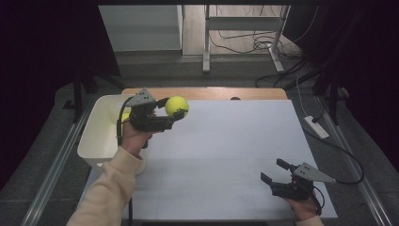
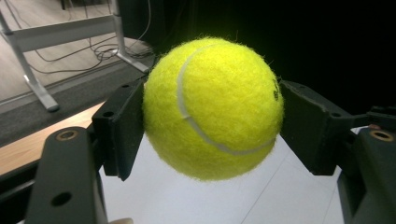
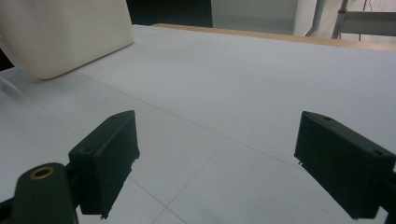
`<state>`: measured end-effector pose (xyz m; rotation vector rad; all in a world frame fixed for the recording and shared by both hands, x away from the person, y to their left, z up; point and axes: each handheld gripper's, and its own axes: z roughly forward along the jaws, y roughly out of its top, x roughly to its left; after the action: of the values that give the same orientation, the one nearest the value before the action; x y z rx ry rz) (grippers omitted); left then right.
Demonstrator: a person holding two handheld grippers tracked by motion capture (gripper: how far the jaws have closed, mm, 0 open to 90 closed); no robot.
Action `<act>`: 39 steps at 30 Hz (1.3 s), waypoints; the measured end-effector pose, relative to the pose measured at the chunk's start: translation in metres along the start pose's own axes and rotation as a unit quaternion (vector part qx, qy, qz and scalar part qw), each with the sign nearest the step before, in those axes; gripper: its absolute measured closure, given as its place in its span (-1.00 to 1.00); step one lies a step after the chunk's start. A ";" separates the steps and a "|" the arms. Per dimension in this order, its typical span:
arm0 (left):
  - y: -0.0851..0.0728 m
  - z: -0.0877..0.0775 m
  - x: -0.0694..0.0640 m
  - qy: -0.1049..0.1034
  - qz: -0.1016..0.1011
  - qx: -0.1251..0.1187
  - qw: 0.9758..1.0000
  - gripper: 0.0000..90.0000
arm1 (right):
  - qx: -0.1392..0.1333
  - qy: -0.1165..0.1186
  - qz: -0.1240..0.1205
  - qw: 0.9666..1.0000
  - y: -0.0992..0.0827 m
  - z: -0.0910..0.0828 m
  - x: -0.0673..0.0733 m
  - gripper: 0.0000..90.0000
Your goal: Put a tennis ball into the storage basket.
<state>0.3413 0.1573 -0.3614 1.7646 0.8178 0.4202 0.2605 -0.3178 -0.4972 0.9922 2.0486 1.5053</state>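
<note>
L gripper (image 1: 178,114), upper left of high view: jaws pinching tennis ball (image 1: 177,106), held aloft beside white bin (image 1: 96,136). R gripper (image 1: 275,171), lower right: jaws spread, nothing between. Rec: keep squeeze centred on ball, carry level, release low.

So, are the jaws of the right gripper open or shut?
Open: the right gripper shows a wide gap, nothing between its jaws.

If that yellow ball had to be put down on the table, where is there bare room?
Almost anywhere: the white table lies bare between the left gripper, which holds the tennis ball, and the open right gripper. The one crowded spot is the left edge, by the white bin.
</note>
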 end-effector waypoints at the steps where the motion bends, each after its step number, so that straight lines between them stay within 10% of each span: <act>1: 0.000 -0.002 0.001 0.002 0.000 0.001 1.000 -0.38 | 0.000 0.000 0.000 1.000 0.000 0.000 0.000 -0.71; 39: -0.013 -0.036 0.029 0.064 -0.020 0.001 0.998 -0.38 | 0.001 0.000 0.000 1.000 0.000 0.000 0.000 -0.71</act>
<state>0.3341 0.2050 -0.3642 1.7346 0.9419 0.5104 0.2603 -0.3184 -0.4973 0.9930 2.0494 1.5032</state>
